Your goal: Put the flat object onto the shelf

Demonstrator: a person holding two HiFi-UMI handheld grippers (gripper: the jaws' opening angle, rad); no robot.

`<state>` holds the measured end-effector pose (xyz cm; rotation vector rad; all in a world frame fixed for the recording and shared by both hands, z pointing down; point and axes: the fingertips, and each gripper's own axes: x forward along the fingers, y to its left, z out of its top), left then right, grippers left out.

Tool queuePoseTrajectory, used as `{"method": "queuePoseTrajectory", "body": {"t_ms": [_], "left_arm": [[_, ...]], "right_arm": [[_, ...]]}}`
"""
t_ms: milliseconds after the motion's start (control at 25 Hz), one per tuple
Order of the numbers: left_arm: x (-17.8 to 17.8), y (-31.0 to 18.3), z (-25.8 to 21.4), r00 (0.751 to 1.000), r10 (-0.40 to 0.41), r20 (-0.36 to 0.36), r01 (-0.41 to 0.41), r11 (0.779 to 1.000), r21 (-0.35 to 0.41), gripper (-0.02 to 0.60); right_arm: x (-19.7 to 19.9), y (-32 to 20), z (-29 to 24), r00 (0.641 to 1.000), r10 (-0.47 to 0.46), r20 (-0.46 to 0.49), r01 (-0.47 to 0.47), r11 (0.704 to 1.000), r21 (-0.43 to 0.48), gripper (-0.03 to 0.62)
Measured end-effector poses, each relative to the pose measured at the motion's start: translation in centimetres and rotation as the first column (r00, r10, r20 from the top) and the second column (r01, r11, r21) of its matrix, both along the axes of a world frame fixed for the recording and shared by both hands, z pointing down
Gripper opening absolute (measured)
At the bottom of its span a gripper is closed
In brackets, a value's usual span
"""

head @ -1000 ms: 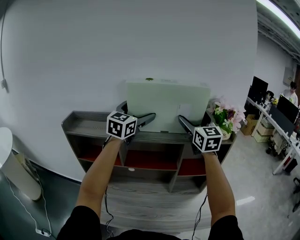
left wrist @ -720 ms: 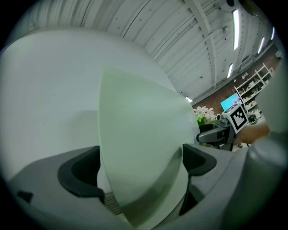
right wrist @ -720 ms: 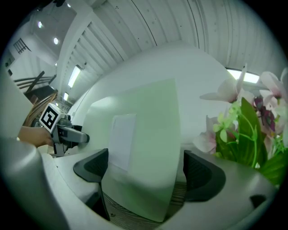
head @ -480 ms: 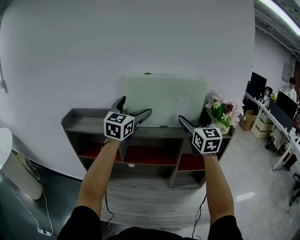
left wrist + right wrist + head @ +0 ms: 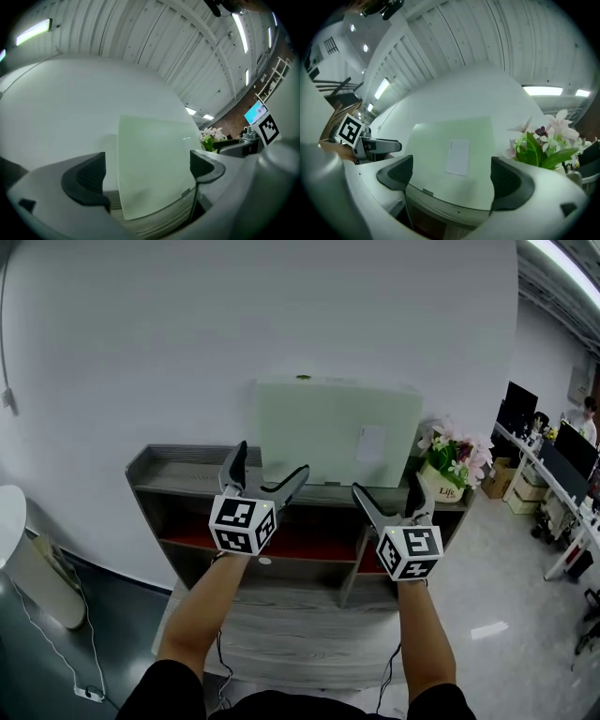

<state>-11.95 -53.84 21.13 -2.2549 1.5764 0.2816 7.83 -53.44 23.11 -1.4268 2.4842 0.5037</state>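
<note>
A pale green flat board [image 5: 337, 432] stands upright on top of the grey shelf unit [image 5: 178, 484], leaning against the white wall; a white label [image 5: 370, 443] is on its face. Both grippers are in front of the shelf, apart from the board. My left gripper [image 5: 266, 472] is open with nothing between its jaws, below the board's left edge. My right gripper [image 5: 392, 493] is open and empty too, below the board's right part. The board [image 5: 152, 168] fills the gap between the jaws in the left gripper view, and the board [image 5: 457, 157] shows likewise in the right gripper view.
A pot of pink and white flowers [image 5: 452, 465] stands on the shelf top right of the board. The shelf has red-floored compartments [image 5: 300, 545] below. A white rounded object [image 5: 23, 563] with a cable is on the floor at the left. Desks with monitors [image 5: 548, 460] are at the far right.
Both grippers have pulled back and down from the board, which stays leaning on the shelf top. The jaws of both now stand wide apart.
</note>
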Motion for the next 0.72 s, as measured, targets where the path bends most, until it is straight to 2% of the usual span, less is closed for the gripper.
{"method": "queuePoseTrajectory", "body": {"t_ms": [160,240,280,360,520,720], "left_arm": [[1.5,3.2,1.5,0.999,0.030,0.022,-0.031,0.999,0.029,0.560],[1.8,4.3,2.5,0.999,0.032,0.018,-0.033,0.999,0.037,0.552],[1.7,4.8,3.0,1.000,0.029,0.011,-0.030,0.999,0.039,0.518],[1.5,5.7,3.9,1.000,0.014,-0.003,-0.014,0.999,0.046,0.387],[1.0,7.0,5.2,0.999,-0.003,-0.039,0.005,0.999,0.047,0.221],[0.6,8.5,6.4,0.996,-0.052,-0.072,0.055,0.997,0.044,0.052]], "right_arm": [[0.5,3.2,0.3,0.998,0.055,0.031,-0.057,0.995,0.077,0.506],[0.9,3.9,1.0,0.996,0.084,0.037,-0.087,0.992,0.086,0.498],[1.1,4.3,1.5,0.995,0.094,0.035,-0.097,0.991,0.088,0.461],[1.5,5.2,2.5,0.993,0.116,0.029,-0.118,0.989,0.094,0.280],[1.8,6.8,4.0,0.992,0.122,0.016,-0.123,0.988,0.092,0.200],[2.1,8.6,4.9,0.994,0.107,0.015,-0.108,0.990,0.095,0.079]]}}
